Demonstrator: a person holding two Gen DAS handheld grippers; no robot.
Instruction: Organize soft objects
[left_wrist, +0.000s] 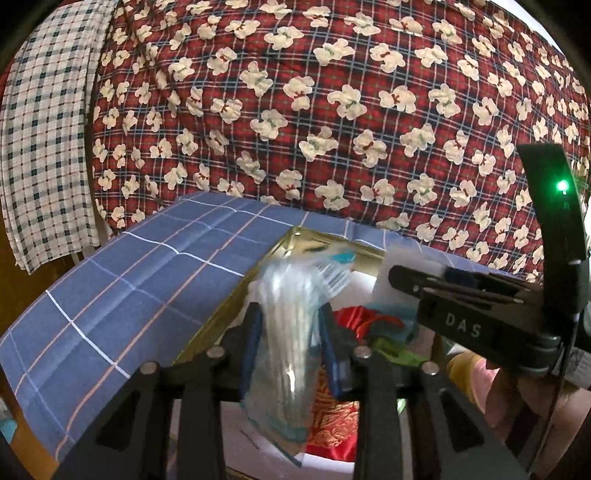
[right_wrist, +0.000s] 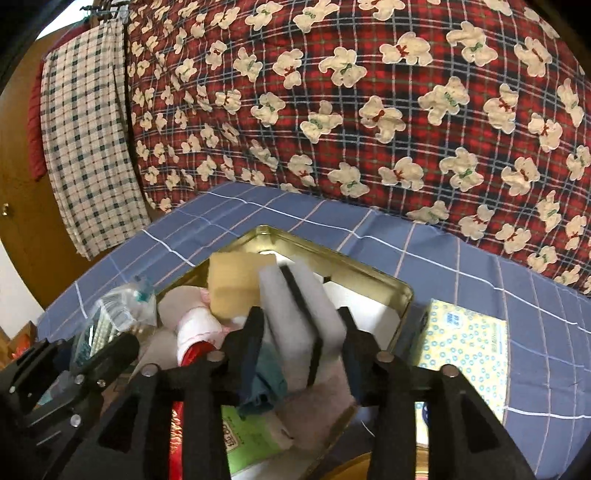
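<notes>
My left gripper (left_wrist: 290, 314) is shut on a clear plastic bag of cotton swabs (left_wrist: 286, 332) and holds it above the gold tin box (left_wrist: 236, 291). My right gripper (right_wrist: 301, 314) is shut on a grey-white sponge with a black layer (right_wrist: 299, 306) and holds it over the same tin (right_wrist: 369, 269). The right gripper shows in the left wrist view (left_wrist: 443, 284), the left gripper with its bag (right_wrist: 107, 321) in the right wrist view. In the tin lie a tan sponge (right_wrist: 232, 288), red cloth (left_wrist: 354, 321), teal cloth (right_wrist: 266, 384) and pink-white cloth (right_wrist: 195, 325).
The tin rests on a blue checked sheet (left_wrist: 129, 266). A tissue pack with a blue ring pattern (right_wrist: 465, 343) lies right of the tin. A red plaid quilt with white bears (left_wrist: 332, 110) rises behind. A checked cloth (left_wrist: 40, 129) hangs at left.
</notes>
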